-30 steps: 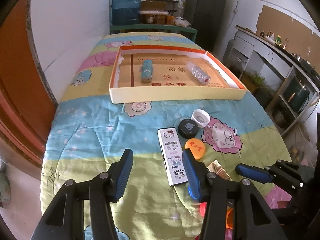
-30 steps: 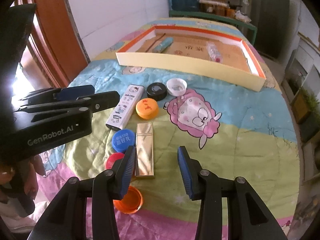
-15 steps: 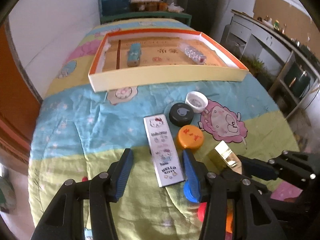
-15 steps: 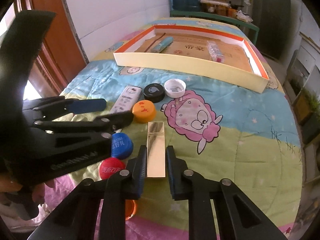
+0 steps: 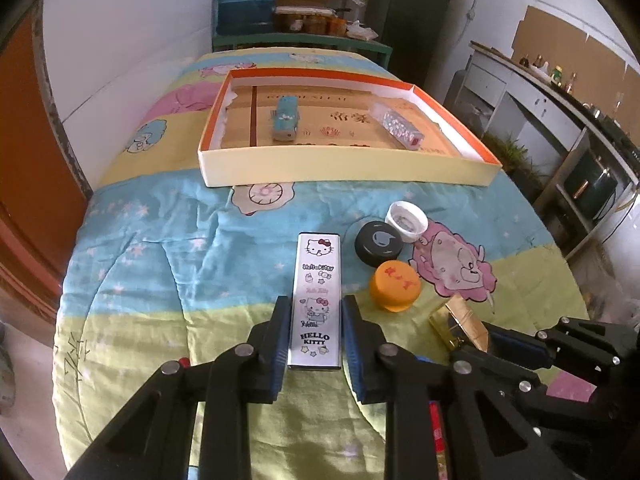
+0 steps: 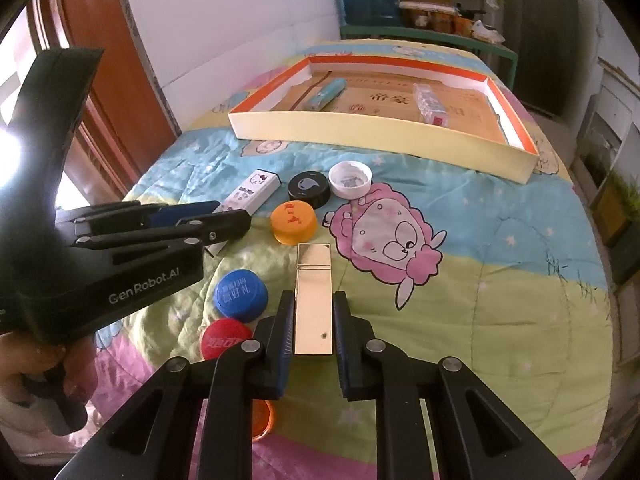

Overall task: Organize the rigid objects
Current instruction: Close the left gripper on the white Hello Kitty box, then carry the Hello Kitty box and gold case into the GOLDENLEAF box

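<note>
Left gripper point(image 5: 315, 334) clamps the flat glossy Hello Kitty case point(image 5: 317, 298); right gripper point(image 6: 312, 330) clamps the mirror-gold bar point(image 6: 313, 300). Six round plastic caps lie around; blue cap point(image 6: 241, 293) at nine o'clock.

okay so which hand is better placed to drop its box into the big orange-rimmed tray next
Right, by a narrow margin. Both grippers are shut on boxes: the left gripper on the Hello Kitty box, the right gripper on the gold box, which looks already lifted. The tray lies ahead of both.
</note>
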Demonstrator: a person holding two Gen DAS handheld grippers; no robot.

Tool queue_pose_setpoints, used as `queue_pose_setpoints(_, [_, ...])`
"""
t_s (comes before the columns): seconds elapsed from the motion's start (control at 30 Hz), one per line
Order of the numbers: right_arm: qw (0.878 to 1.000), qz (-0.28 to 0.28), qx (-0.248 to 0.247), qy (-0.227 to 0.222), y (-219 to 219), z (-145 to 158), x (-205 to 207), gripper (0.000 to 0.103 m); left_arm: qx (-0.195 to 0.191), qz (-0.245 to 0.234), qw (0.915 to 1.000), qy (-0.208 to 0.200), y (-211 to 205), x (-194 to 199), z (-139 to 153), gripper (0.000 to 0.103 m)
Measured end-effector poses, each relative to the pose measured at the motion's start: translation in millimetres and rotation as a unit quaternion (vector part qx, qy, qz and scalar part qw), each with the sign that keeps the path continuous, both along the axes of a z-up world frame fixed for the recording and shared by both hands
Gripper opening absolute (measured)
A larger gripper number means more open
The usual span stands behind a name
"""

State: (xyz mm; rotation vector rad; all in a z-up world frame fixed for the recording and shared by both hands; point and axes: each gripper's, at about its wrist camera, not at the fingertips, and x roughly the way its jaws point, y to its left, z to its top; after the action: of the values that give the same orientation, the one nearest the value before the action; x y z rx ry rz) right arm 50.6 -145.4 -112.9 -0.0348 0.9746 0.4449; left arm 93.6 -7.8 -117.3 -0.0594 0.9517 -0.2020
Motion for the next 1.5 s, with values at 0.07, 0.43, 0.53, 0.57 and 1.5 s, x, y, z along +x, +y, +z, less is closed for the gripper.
queue_pose_setpoints(0.07, [1.000,-0.002,0.007,0.000,-2,3,0,0.018,-0.004,0.000,1.0000,-0.005,1,-1,4,0.025])
queue_pose_setpoints(0.43, [1.000,-0.014,0.018,-0.019,-10,23,-2,0.018,-0.019,0.002,0.9992,-0.034,7,-7,27,0.025])
queue_pose_setpoints(0.53, [0.999,-0.023,0.018,-0.024,-15,28,0,0.018,-0.025,0.001,0.9990,-0.036,8,-6,29,0.025])
queue_pose_setpoints(0.57, [0.999,-0.025,0.018,-0.024,-17,29,1,0.018,-0.027,0.001,0.9990,-0.037,9,-6,30,0.025])
queue_pose_setpoints(1.5, [0.997,-0.054,0.013,-0.054,-38,51,56,0.018,-0.031,-0.011,0.9964,-0.078,-9,48,73,0.025])
